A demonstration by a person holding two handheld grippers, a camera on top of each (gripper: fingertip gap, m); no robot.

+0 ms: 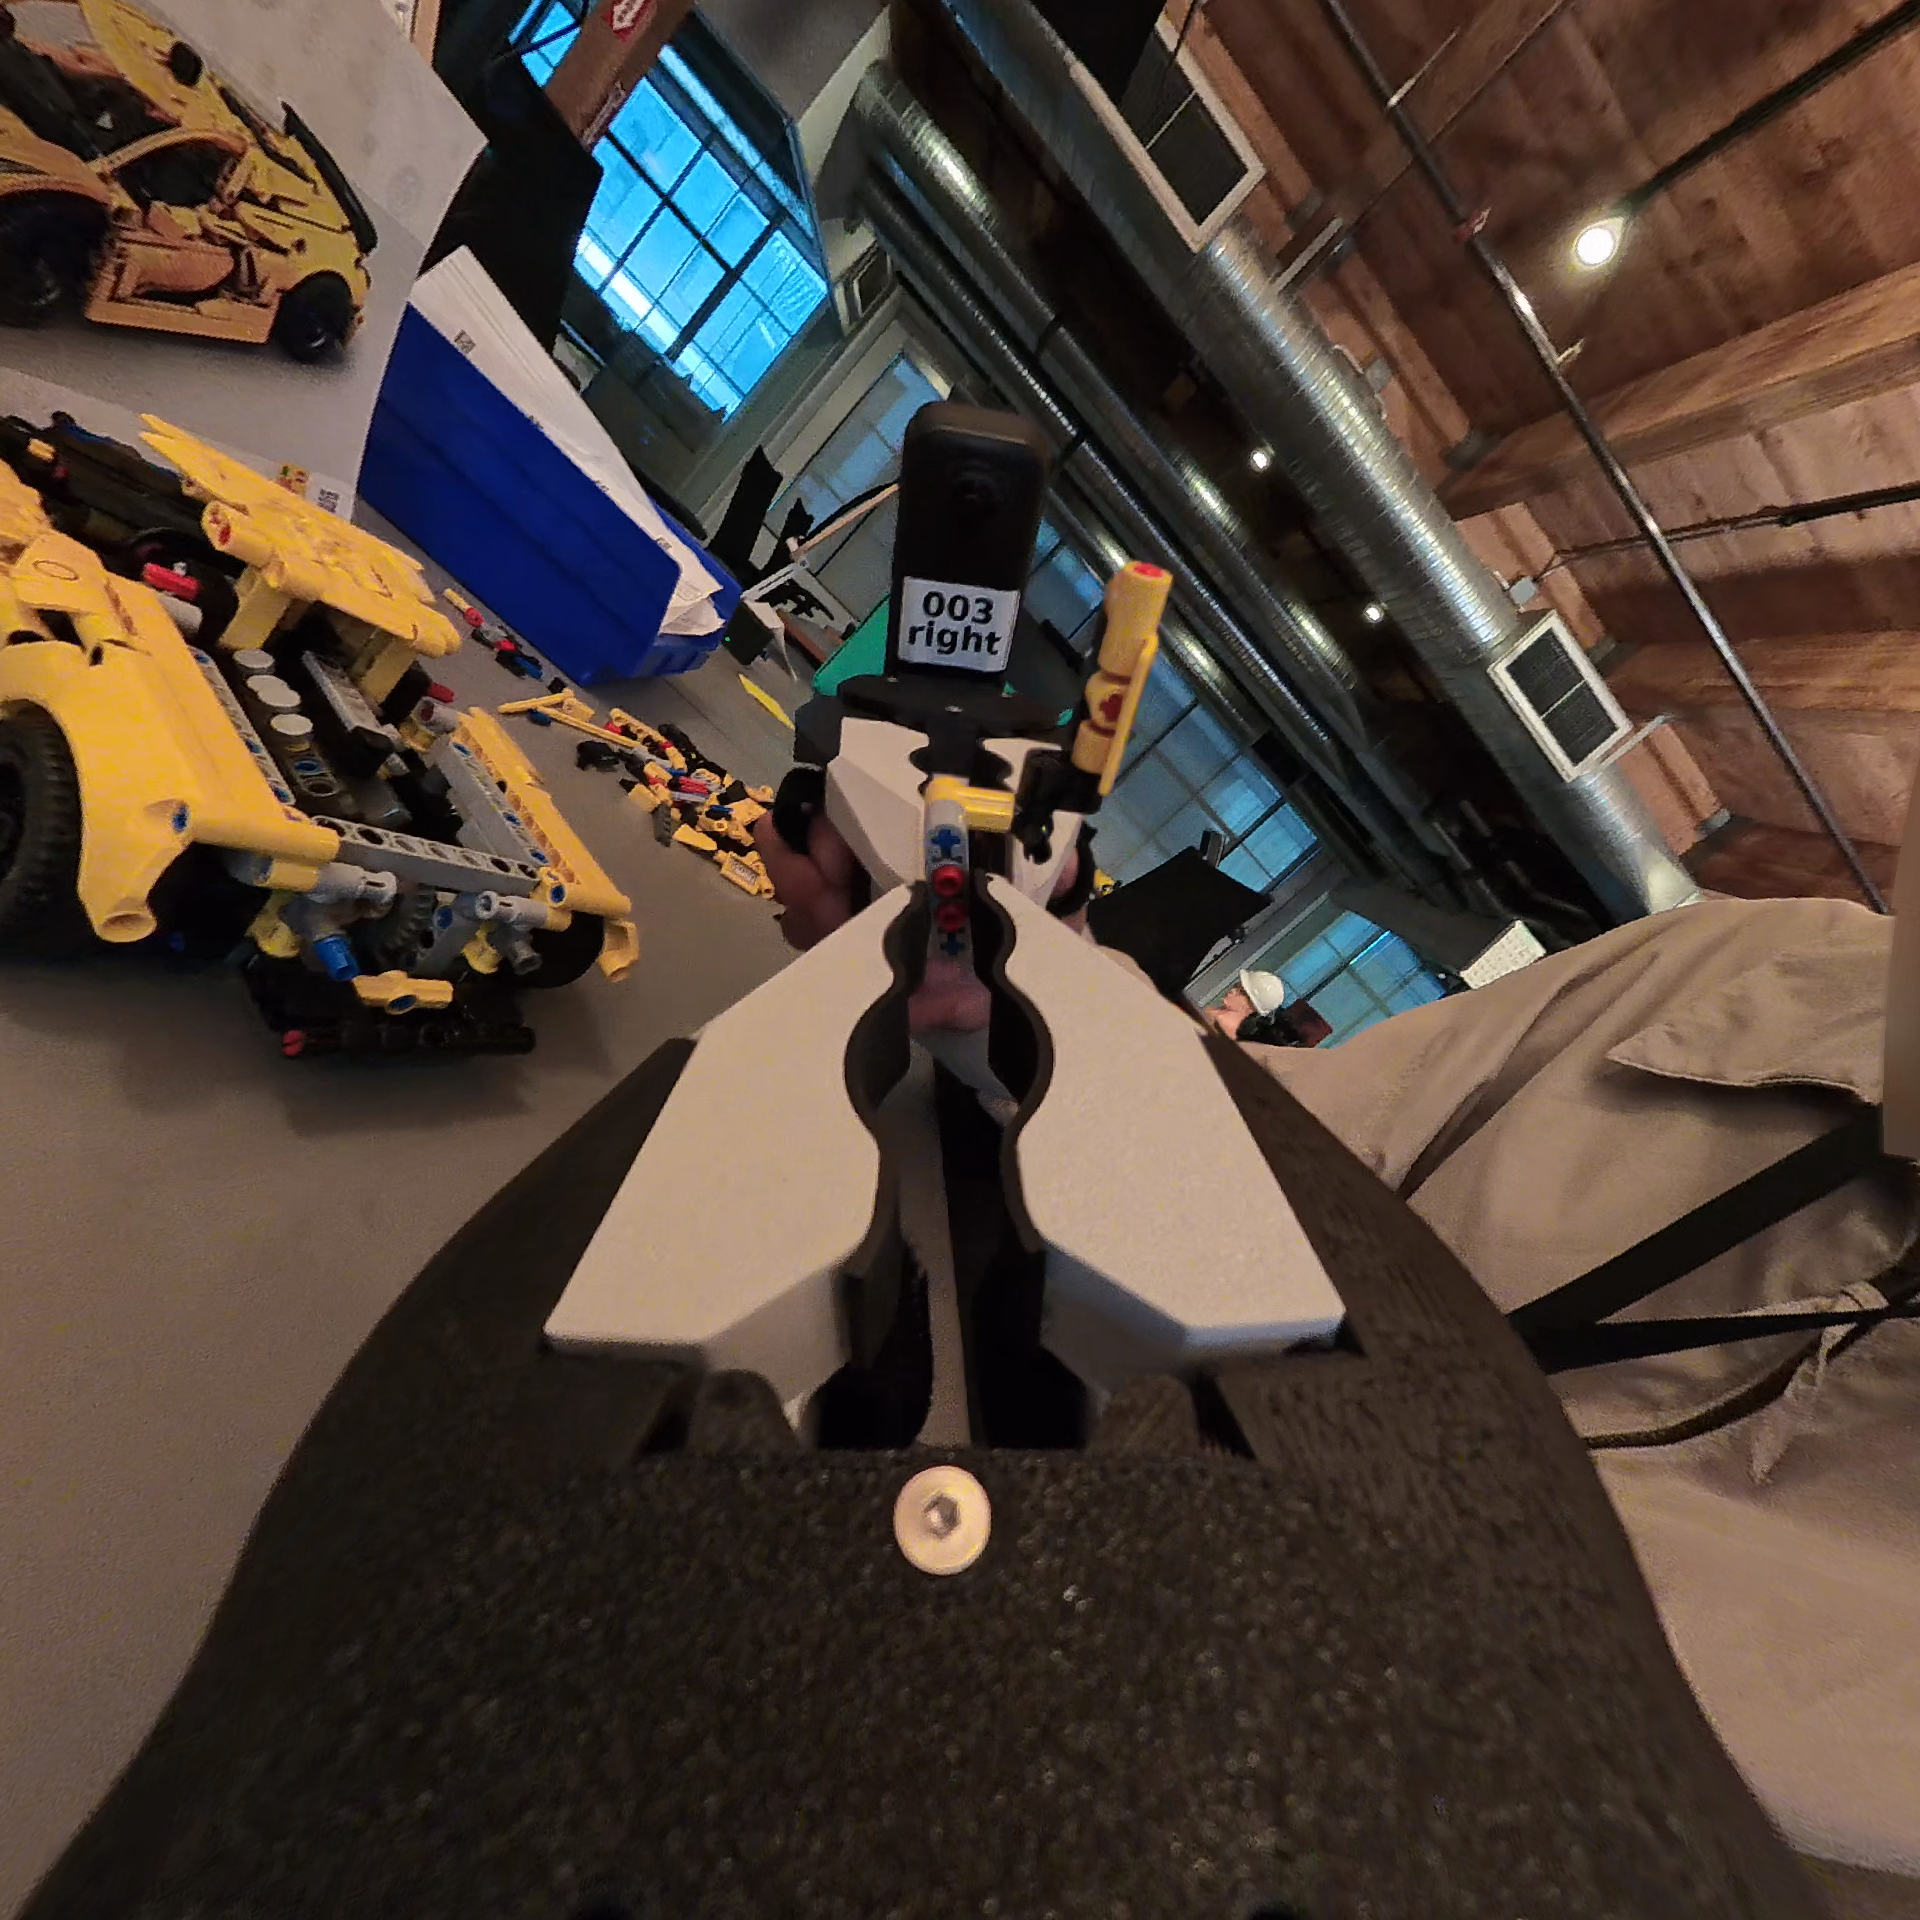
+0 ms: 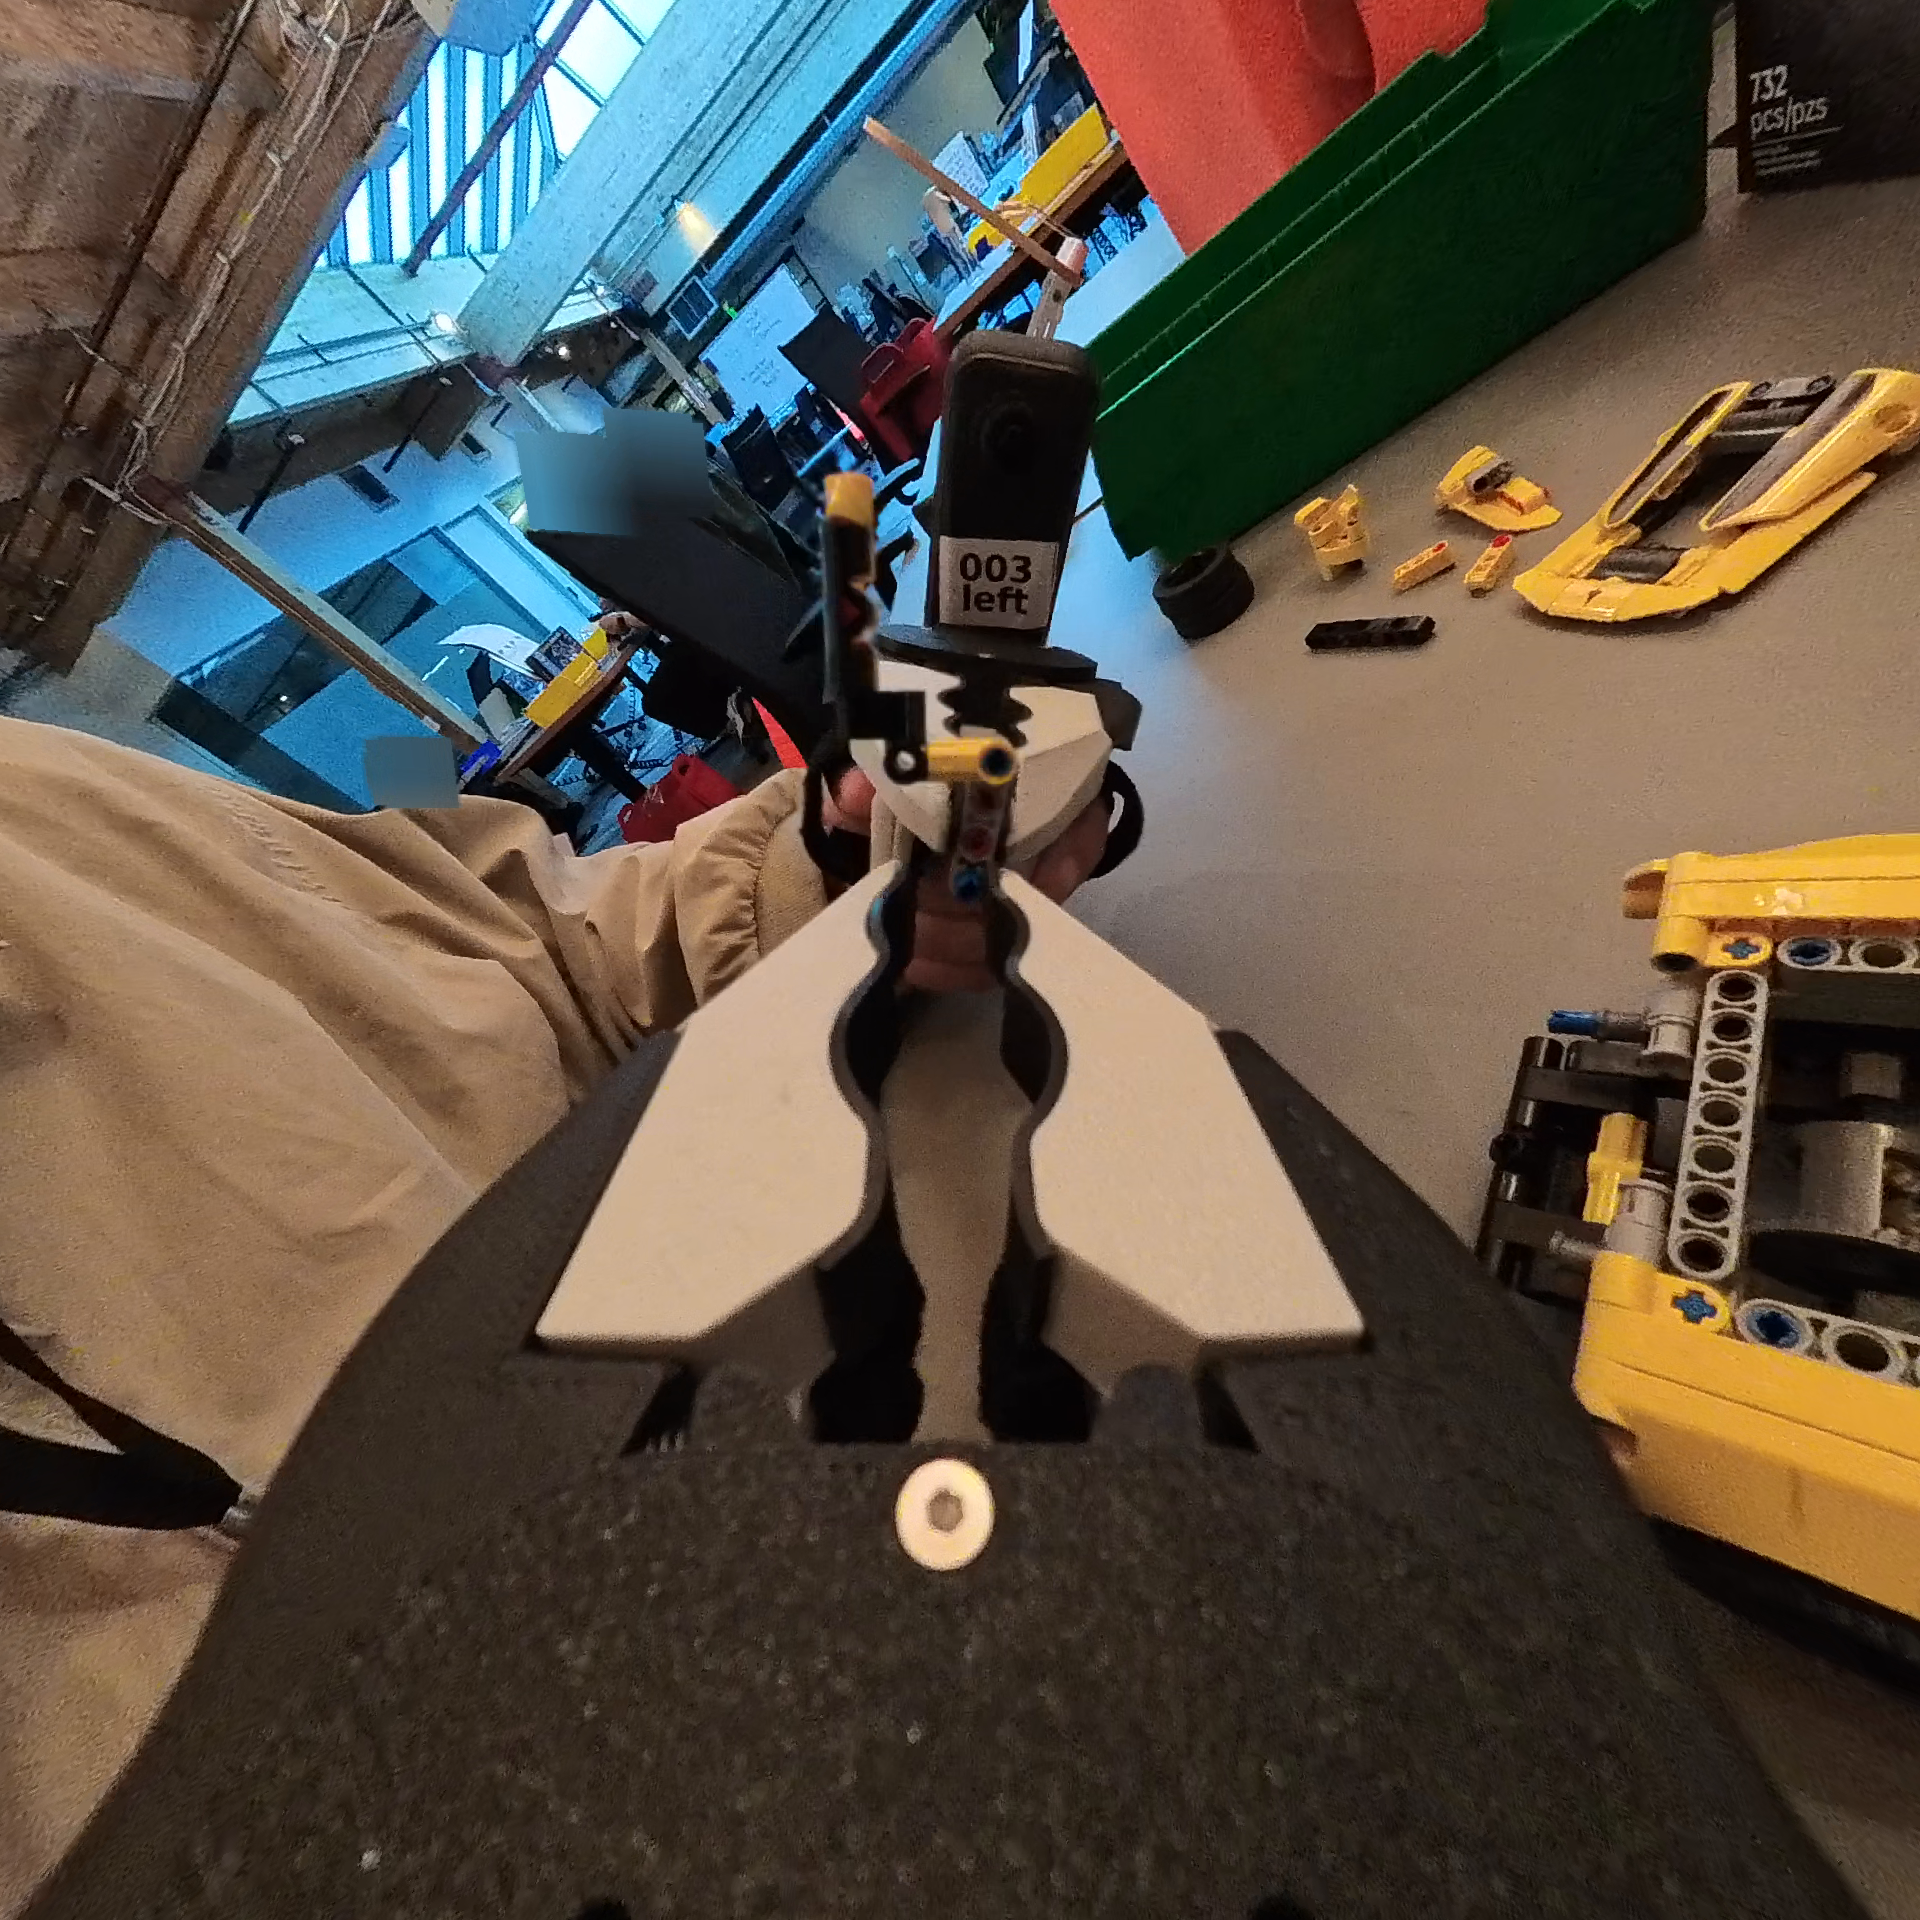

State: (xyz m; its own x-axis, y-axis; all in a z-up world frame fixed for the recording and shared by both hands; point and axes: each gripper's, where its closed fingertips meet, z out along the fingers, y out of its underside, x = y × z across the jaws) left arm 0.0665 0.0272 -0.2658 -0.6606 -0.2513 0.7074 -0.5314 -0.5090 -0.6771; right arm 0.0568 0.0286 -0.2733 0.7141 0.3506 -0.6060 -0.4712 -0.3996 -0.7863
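Observation:
My left gripper [image 1: 945, 914] and my right gripper [image 2: 966, 894] point at each other in the air above a grey table. Both are shut on the same small brick assembly [image 1: 948, 862]. It is a short grey beam with red and blue pins, a yellow connector and a black and yellow arm [image 1: 1117, 675] sticking up. The assembly also shows in the right wrist view [image 2: 971, 821]. Each view shows the other gripper's black camera behind the assembly. A hand shows behind each gripper.
A part-built yellow brick car [image 1: 260, 727] stands on the table, also in the right wrist view [image 2: 1766, 1247]. Loose pieces [image 1: 686, 779], a blue bin [image 1: 499, 499], a green bin [image 2: 1351, 312], a yellow body panel [image 2: 1704, 499], a black tyre [image 2: 1205, 592]. A beige sleeve [image 2: 260, 987]. Both grippers' tips are close together, under 4 cm apart.

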